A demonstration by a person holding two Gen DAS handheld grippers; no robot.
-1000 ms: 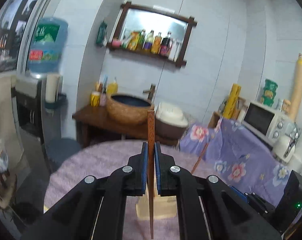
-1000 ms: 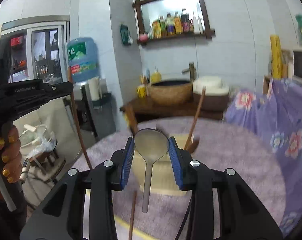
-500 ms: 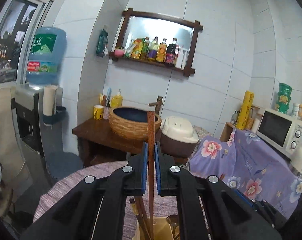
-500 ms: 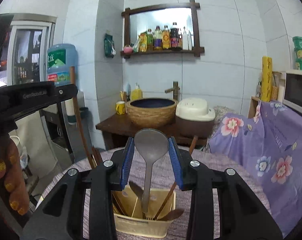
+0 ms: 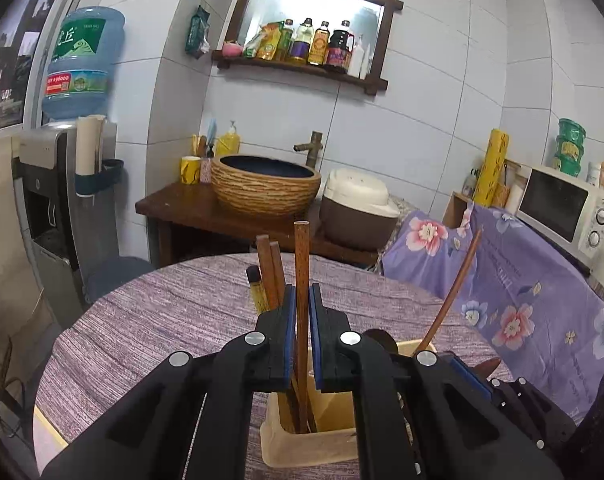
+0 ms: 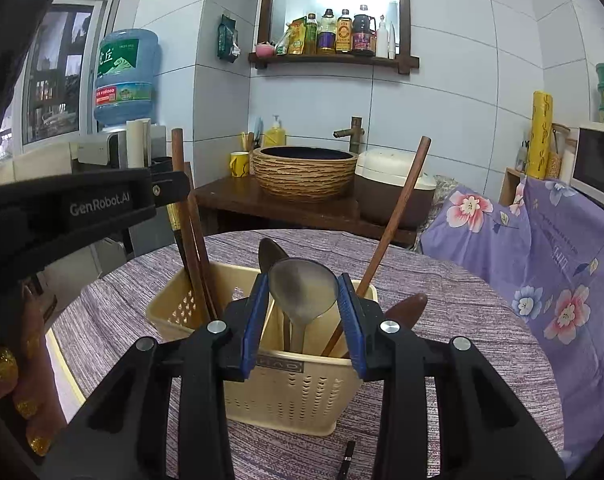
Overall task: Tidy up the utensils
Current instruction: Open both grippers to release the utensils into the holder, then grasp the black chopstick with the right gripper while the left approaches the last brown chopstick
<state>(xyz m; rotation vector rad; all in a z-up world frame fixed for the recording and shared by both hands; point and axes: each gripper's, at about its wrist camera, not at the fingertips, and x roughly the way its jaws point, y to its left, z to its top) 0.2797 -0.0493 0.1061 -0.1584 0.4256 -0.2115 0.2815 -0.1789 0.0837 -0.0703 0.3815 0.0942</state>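
A cream perforated utensil holder (image 6: 290, 392) (image 5: 306, 440) stands on the round table with the purple cloth (image 6: 462, 320). My left gripper (image 5: 301, 320) is shut on an upright brown wooden chopstick (image 5: 301, 264) whose lower end reaches down into the holder. My right gripper (image 6: 304, 300) is shut on the bowl of a grey metal spoon (image 6: 302, 288), its handle hanging down inside the holder. Other wooden sticks (image 6: 398, 216) and a wooden spoon (image 6: 406, 306) lean in the holder. The left gripper's body (image 6: 74, 208) shows at the left of the right wrist view, with the person's hand (image 6: 18, 376) below it.
A small dark object (image 6: 348, 460) lies on the cloth in front of the holder. Behind the table stand a dark wooden counter with a woven basin (image 6: 306, 172), a rice cooker (image 6: 394, 192), a water dispenser (image 5: 78, 128) and a microwave (image 5: 562, 208) above flowered purple cloth.
Both grippers have come down toward the holder. The chopstick's lower end and the spoon's handle now reach into it; the holder has grown larger and nearer in both views.
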